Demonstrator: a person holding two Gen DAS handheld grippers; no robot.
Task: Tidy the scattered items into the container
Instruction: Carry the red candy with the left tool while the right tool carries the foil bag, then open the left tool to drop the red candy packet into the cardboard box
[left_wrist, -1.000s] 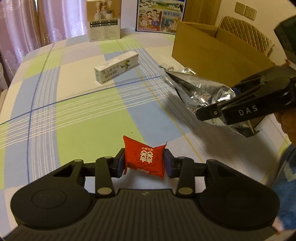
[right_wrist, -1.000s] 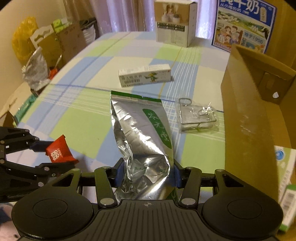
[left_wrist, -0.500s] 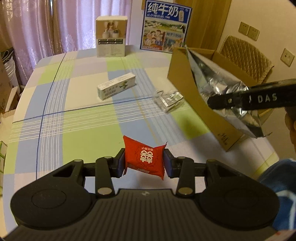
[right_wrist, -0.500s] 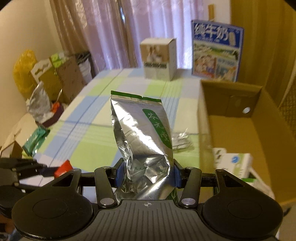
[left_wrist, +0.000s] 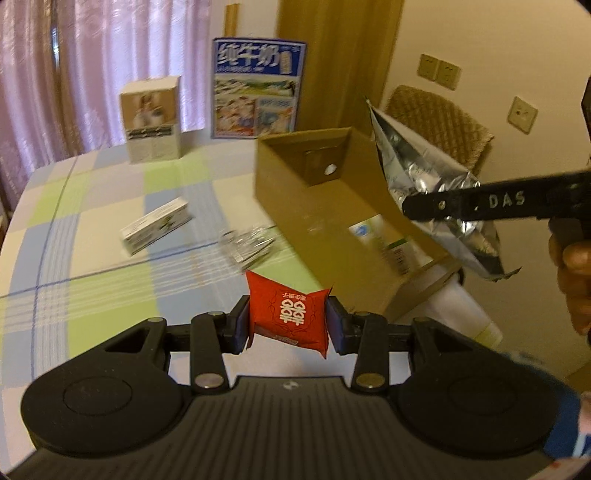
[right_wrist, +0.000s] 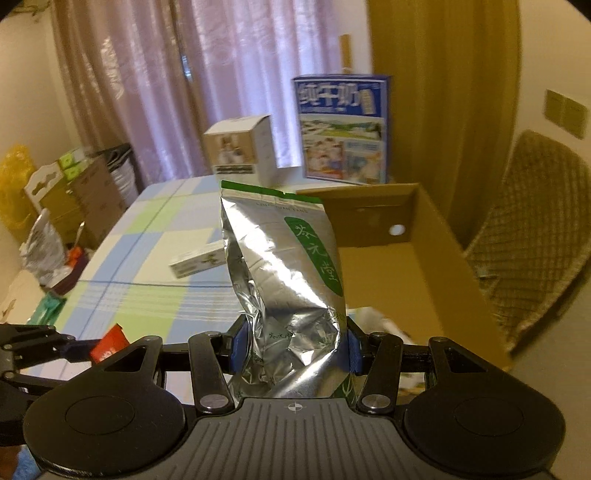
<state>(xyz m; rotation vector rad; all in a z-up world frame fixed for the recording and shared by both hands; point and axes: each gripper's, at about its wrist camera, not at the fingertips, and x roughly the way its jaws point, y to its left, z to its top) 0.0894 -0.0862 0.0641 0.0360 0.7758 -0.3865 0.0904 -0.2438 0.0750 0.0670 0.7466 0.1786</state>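
Both hands loaded: the left gripper (left_wrist: 288, 321) jaws pinch a red packet (left_wrist: 290, 315), the right gripper (right_wrist: 293, 345) jaws clamp a silver tea pouch (right_wrist: 284, 266) above the cardboard box (left_wrist: 295, 181) at the counter's right edge. Next, I'd say: release both inside. A white carton (left_wrist: 157, 230) and clear wrapper (left_wrist: 247, 245) wait mid-counter; nothing blocks.

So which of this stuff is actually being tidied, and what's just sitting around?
Job:
- red packet, left gripper
- foil bag, right gripper
- cardboard box
- white carton
- clear packet

Lying about:
- milk box
- photo box
- chair
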